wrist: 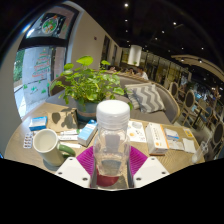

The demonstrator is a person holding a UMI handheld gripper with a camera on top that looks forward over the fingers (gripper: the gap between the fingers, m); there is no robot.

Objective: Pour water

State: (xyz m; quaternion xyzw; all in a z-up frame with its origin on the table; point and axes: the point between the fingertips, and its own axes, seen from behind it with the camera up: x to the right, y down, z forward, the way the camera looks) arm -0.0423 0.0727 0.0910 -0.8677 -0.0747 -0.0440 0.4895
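1. Pink pads [88, 160] on the two fingers of the gripper [110, 165] sit nearest the camera, one at each side of a clear plastic bottle [112, 140].
2. Both pads press against the bottle's sides, so the fingers are closed on it at a narrow setting and hold it.
3. That bottle stands upright between the fingers, its white cap [113, 108] on top; its lower part shows a reddish tint, and whether that is liquid or the pads seen through the plastic I cannot tell.
4. Left of the bottle, on the table [20, 150], a white mug [46, 144] stands with its opening facing up.
5. Just right of the mug lies a small green object [66, 150], too small to name.
6. Behind the mug lie several booklets or cards [62, 121], and a blue-and-white one [88, 131] lies near the bottle's left side.
7. Right of the bottle, more printed cards and leaflets [158, 136] are spread across the table.
8. Farther back, behind the bottle, a leafy green plant [88, 82] rises above the table.
9. Beyond the plant on the right stands a chair with a zigzag-patterned cushion [148, 96].
10. Far left, a window [40, 55] shows daylight; ceiling lights [126, 6] dot the dark ceiling.
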